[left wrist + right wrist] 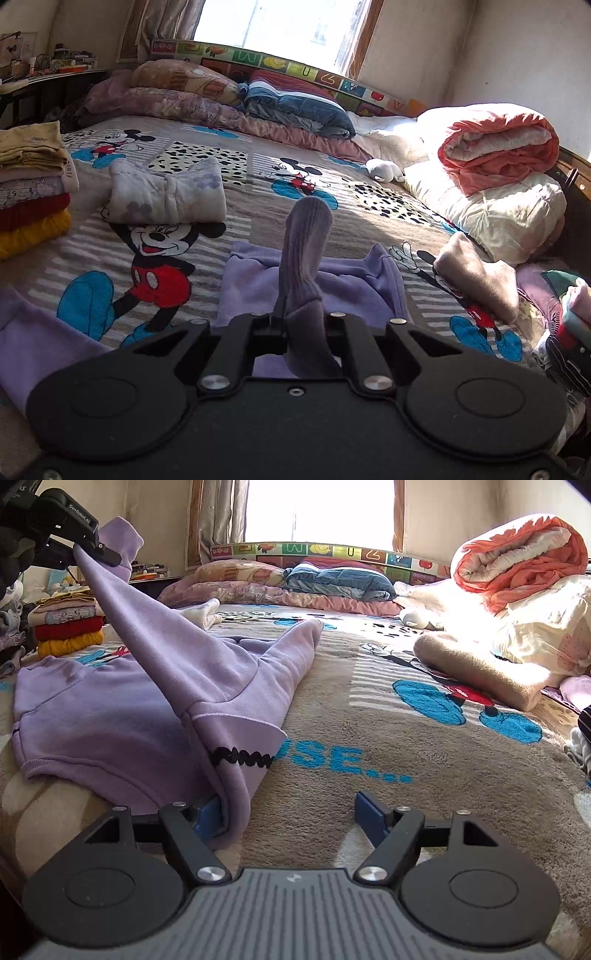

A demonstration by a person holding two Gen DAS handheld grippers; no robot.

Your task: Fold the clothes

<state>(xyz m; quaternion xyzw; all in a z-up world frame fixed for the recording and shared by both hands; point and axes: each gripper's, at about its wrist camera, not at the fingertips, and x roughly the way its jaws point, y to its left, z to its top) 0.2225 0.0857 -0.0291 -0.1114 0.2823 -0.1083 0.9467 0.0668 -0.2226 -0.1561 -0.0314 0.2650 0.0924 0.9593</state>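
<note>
A lilac sweatshirt lies on the Mickey Mouse bedspread. My left gripper is shut on its ribbed cuff and holds the sleeve up high; it also shows at the top left of the right wrist view, with the sleeve stretched taut down from it. My right gripper is open low over the bed. Its left finger touches the sweatshirt's hem edge, and its right finger is over bare bedspread. The sweatshirt's body shows in the left wrist view.
A stack of folded clothes stands at the bed's left. A folded white floral garment and a folded beige item lie on the bed. Rolled quilts sit at the right, pillows by the window.
</note>
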